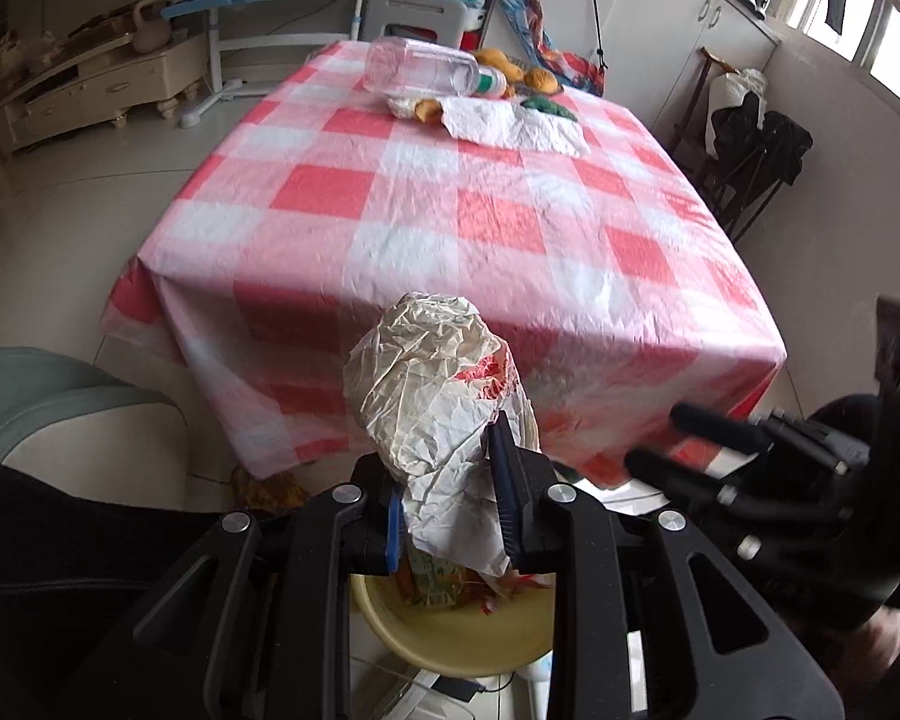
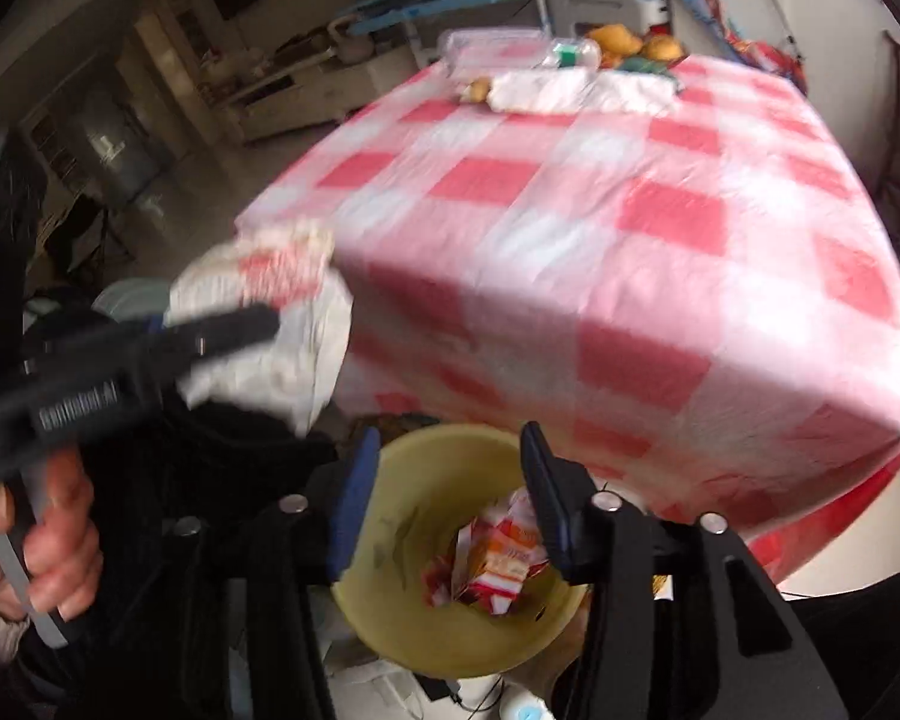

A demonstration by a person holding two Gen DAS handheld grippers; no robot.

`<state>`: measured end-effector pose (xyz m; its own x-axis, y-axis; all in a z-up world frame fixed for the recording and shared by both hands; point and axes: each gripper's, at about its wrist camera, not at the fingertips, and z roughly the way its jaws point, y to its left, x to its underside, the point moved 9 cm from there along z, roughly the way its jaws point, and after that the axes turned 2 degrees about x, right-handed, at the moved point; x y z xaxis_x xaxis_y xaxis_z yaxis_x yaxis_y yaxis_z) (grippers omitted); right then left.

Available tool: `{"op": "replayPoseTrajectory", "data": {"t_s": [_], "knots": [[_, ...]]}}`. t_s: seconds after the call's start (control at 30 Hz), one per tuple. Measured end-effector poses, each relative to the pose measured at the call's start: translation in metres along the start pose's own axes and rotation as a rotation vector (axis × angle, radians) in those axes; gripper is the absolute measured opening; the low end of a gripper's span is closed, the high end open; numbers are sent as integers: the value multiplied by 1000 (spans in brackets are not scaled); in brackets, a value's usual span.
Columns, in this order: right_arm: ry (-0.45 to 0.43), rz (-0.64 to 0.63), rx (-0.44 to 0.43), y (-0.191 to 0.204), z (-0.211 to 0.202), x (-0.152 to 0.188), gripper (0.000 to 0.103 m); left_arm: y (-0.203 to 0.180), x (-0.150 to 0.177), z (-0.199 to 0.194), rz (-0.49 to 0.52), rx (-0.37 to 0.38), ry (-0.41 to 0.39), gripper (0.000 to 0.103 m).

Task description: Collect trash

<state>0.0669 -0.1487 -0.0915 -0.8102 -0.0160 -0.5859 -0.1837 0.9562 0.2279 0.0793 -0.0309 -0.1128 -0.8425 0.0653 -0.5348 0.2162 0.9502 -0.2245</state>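
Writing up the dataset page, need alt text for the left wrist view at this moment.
The left gripper holds a crumpled paper wrapper in its jaws above a yellow bin that already has trash in it. Beyond is a table with a red and white checked cloth, a clear bottle lying on its far end. The right gripper shows at the right edge.

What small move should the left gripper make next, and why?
Probably open its jaws. The left gripper is clamped on the crumpled white paper wrapper, which hangs directly above the round yellow plastic bin already holding trash, so letting go should drop it in.
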Motion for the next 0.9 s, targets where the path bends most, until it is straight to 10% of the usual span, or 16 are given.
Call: {"op": "replayPoseTrajectory", "data": {"t_s": [0.17, 0.53, 0.9], "knots": [[-135, 88, -11, -12, -20, -16, 65, -17, 29, 16, 123, -21, 121, 34], [-168, 61, -1, -7, -16, -20, 73, 3, -4, -10, 15, -55, -54, 63], [-158, 56, 12, -8, -12, -18, 76, 25, -16, -16, -95, -64, -113, 69]]}}
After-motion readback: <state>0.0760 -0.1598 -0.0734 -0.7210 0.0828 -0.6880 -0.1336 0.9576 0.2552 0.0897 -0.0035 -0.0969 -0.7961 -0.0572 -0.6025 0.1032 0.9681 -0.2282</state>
